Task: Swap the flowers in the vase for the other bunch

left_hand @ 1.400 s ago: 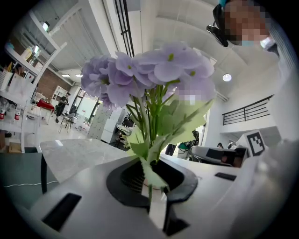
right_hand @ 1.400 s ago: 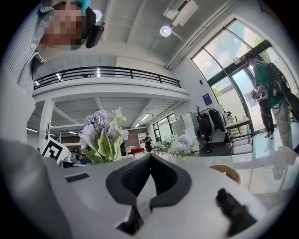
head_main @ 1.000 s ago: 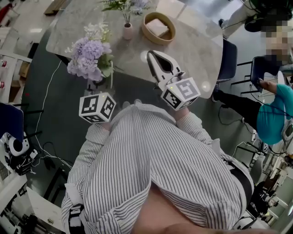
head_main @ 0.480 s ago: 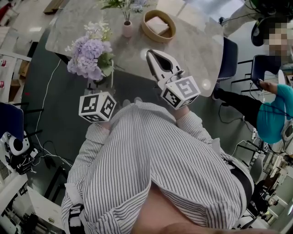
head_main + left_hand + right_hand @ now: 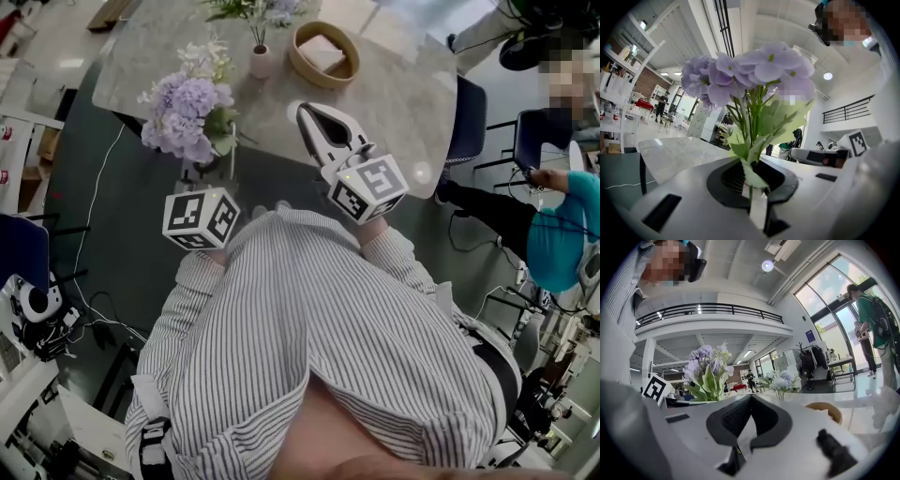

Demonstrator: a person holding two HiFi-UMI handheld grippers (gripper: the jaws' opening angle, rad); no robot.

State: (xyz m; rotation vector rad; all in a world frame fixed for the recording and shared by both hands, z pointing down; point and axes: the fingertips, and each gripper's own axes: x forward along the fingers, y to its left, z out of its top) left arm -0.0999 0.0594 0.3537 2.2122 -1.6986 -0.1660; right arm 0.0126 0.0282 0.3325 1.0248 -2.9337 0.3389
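Purple bunch [image 5: 183, 117] sitting in L gripper [image 5: 752, 180], jaws nearly shut, pinching stems low down. Stems running upright, heads above jaws, by near edge of counter [image 5: 394, 103]. Vase [image 5: 262, 64] standing farther back on counter, holding other bunch [image 5: 253, 11]; swap not yet done. R gripper [image 5: 306, 114] hovering over counter, shut, empty, prob. nearer vase than L; vase lying ahead, slightly left of its tips.
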